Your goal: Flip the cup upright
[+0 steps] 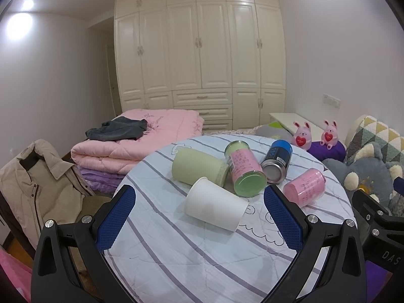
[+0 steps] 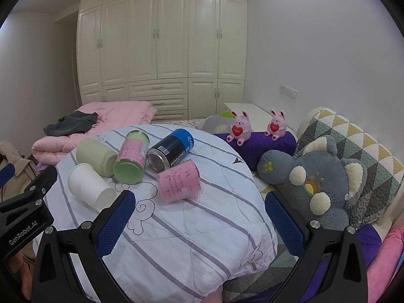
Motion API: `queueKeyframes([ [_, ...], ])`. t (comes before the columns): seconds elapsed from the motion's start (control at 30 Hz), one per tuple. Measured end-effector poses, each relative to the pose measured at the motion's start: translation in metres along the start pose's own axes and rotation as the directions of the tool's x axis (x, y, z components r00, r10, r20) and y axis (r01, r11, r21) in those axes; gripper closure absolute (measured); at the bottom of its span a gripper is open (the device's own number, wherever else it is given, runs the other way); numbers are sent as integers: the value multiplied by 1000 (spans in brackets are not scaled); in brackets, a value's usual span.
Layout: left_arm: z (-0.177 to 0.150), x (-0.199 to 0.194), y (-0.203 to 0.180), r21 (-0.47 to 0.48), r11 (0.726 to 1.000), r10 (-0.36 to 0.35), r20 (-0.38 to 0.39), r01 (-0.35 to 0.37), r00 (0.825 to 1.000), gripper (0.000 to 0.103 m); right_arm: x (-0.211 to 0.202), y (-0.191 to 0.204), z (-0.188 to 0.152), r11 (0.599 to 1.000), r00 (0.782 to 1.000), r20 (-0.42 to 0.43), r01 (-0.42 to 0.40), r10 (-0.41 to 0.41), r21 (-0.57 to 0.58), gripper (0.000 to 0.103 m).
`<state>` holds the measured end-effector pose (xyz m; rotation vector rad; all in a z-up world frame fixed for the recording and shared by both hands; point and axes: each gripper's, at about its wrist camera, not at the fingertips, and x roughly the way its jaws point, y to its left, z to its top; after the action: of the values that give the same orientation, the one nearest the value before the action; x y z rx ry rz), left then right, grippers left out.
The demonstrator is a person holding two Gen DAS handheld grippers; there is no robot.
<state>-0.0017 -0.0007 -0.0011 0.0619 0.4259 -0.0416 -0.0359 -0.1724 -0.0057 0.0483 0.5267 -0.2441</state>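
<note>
A white paper cup lies on its side on the round table with a striped cloth, mouth toward the right. It also shows in the right wrist view. My left gripper is open, its blue fingers on either side of the cup and just short of it. My right gripper is open and empty, near a pink cup that lies on its side. A pale green cup lies behind the white one.
A green-lidded pink canister and a blue-black can lie on the table too. A folded pink quilt is at the back left, a beige jacket at left, and a grey plush toy and pillows at right.
</note>
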Motion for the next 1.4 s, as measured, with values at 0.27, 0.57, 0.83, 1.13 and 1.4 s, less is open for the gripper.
queueKeyframes([
  [0.27, 1, 0, -2, 15, 1000, -6, -1, 6, 1000, 0, 2, 1, -1, 1000, 1000, -9, 2, -2, -2, 0],
  [0.57, 2, 7, -3, 9, 1000, -7, -20, 7, 1000, 0, 11, -2, 1, 1000, 999, -37, -3, 3, 2, 0],
  [0.83, -1, 26, -9, 30, 1000, -7, -68, 9, 998, 0, 31, -8, 1, 1000, 995, -100, 12, -11, 15, 0],
  [1.13, -4, 48, -15, 66, 998, -16, -132, 25, 991, 0, 62, -12, 0, 999, 982, -188, 6, 4, 51, 0],
  [1.4, 10, 69, -14, 104, 992, -52, -168, 70, 984, 0, 95, -28, 4, 950, 951, -273, -56, 145, 309, 0],
])
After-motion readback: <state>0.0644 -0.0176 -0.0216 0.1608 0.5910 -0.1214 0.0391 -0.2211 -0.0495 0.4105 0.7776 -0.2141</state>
